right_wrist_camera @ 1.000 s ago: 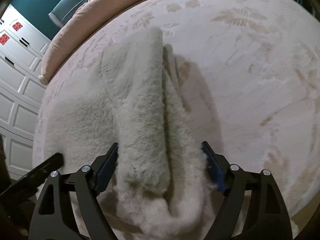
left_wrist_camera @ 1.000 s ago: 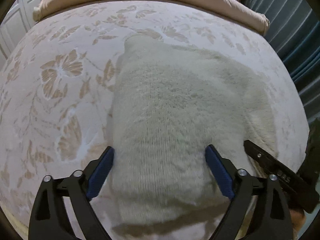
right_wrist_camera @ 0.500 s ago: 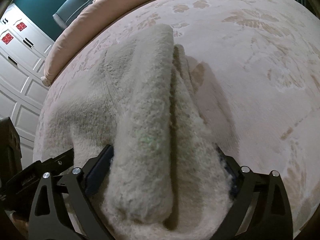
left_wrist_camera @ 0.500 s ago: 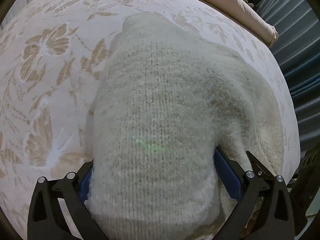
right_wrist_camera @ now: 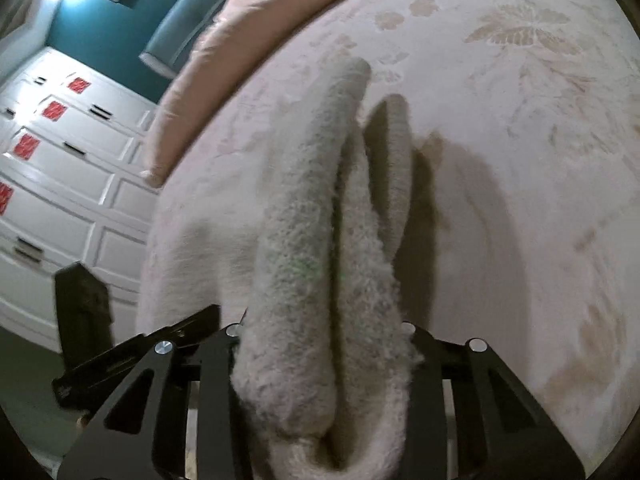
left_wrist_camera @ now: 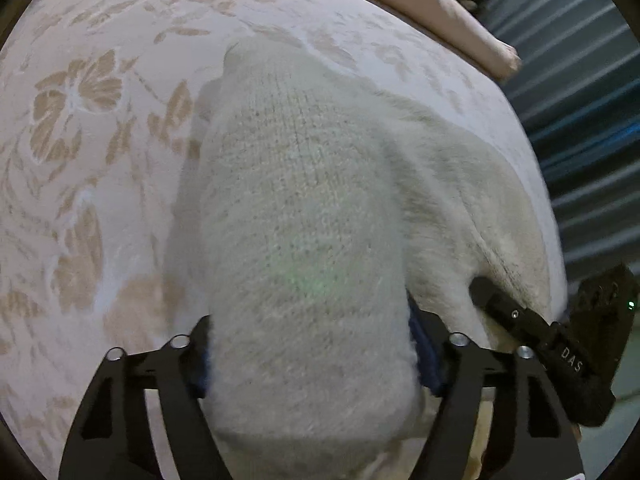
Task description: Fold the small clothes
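A fuzzy cream knit sweater [left_wrist_camera: 304, 184] lies on the floral bedspread [left_wrist_camera: 80, 152]. My left gripper [left_wrist_camera: 308, 344] is shut on its near hem, and the cloth bulges up thick between the fingers. My right gripper [right_wrist_camera: 320, 340] is shut on the sweater's [right_wrist_camera: 296, 232] other side, where a folded sleeve stands in long ridges and its near end is raised off the bed. The right gripper shows as a black bar at the right in the left wrist view [left_wrist_camera: 536, 332]. The left gripper shows at lower left in the right wrist view [right_wrist_camera: 136, 356].
A pink bolster [left_wrist_camera: 440, 8] runs along the far edge of the bed [right_wrist_camera: 520, 160]. Blue curtains [left_wrist_camera: 592, 120] hang to the right. White cabinet doors with red squares [right_wrist_camera: 60, 152] and a teal wall [right_wrist_camera: 112, 28] stand beyond the bed's left side.
Both grippers have closed on the sweater's near edge and lifted it. The cloth now bunches higher between the fingers and the bed has dropped lower in both views.
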